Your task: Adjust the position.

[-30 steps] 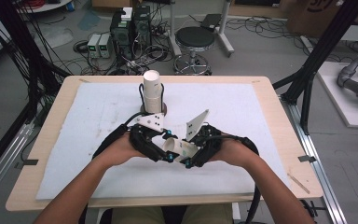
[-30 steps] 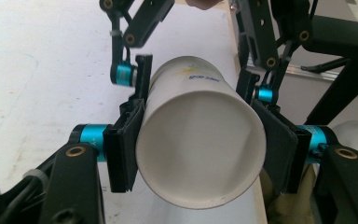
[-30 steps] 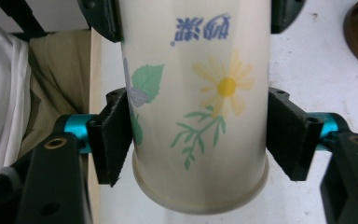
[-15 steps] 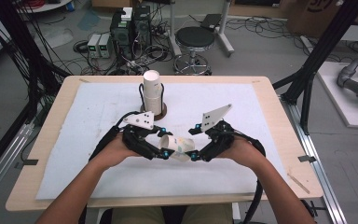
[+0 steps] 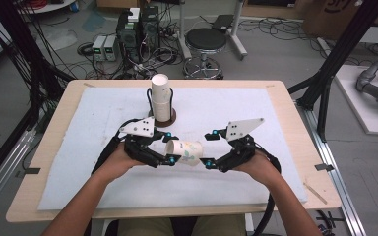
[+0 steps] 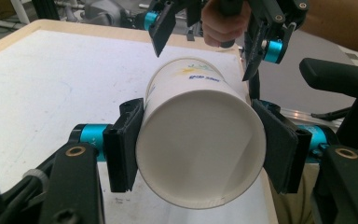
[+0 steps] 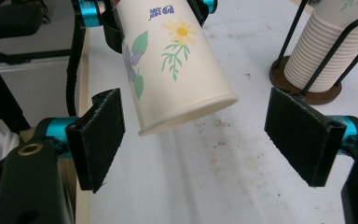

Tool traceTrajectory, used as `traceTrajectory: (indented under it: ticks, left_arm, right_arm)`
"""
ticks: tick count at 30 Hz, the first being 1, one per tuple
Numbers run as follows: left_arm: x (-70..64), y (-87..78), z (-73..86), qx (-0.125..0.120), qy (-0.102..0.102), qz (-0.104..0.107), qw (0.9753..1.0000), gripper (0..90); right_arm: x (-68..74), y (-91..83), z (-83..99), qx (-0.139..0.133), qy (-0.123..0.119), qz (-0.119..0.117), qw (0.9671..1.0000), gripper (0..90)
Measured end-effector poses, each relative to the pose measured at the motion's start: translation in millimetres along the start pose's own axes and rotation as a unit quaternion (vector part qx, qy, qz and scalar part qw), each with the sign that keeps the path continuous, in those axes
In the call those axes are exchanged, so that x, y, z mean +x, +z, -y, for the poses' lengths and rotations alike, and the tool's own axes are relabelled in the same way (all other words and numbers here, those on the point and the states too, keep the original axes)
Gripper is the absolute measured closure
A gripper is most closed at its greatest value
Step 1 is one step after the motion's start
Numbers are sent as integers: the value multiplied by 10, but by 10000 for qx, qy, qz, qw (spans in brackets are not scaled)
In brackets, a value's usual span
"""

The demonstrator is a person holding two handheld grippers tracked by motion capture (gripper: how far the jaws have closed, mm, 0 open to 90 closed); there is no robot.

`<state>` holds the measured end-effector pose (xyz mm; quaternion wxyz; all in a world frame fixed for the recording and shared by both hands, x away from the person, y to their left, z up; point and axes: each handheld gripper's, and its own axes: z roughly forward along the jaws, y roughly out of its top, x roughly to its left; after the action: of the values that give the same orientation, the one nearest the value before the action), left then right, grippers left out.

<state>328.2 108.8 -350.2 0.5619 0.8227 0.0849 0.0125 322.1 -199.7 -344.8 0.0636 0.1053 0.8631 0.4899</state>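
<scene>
Left gripper (image 6: 200,154) clamps flower-print paper cup (image 7: 172,60); blue print unreadable

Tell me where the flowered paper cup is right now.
In the high view, the flowered paper cup lies sideways above the white mat's near middle, clamped by the left tool, in front of the cup stack.

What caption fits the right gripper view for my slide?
Open right gripper faces the rim of a flowered paper cup held by the left gripper, cup stack behind.

Right tool (image 5: 210,149) off paper cup (image 5: 183,152)
</scene>
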Motion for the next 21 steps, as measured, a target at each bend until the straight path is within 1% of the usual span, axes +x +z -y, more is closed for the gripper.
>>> traceTrajectory:
  ticks: [1,3,4,6,7,10,11,12,14,16,17,21]
  left_arm:
    - [-4,-2,8,-93,-7,-7,10000,376]
    - [-6,-5,12,-108,3,4,9999,376]
    - [-11,-1,31,-185,-16,18,9998,376]
    - [-13,-1,41,-193,-11,27,9998,375]
    - [-21,1,67,-268,-52,35,9996,375]
    - [-20,-13,95,-380,-10,66,9993,376]
    - [-20,-13,95,-380,-10,66,9993,376]
    - [-30,-22,105,-483,-8,101,9988,376]
    - [-39,-24,110,-547,12,111,9984,376]
    - [-39,-28,113,-552,31,141,9984,376]
    - [-42,-30,117,-571,43,156,9982,376]
    - [-68,-37,130,-672,62,241,9974,376]
  right_arm:
    - [2,-3,22,-81,27,-5,10000,203]
    - [12,-2,70,-223,93,-9,9997,203]
    - [12,0,95,-288,104,-6,9995,203]
    - [11,8,141,-372,139,-14,9992,204]
    - [13,15,161,-430,172,-21,9989,204]
    - [10,30,218,-561,222,-88,9981,204]
    - [10,30,218,-561,222,-88,9981,204]
    - [12,48,249,-613,238,-122,9978,204]
    - [16,65,277,-656,262,-158,9974,204]
    - [21,71,291,-676,287,-197,9971,204]
    - [22,87,317,-750,293,-248,9964,204]
    - [37,122,353,-775,307,-366,9959,204]
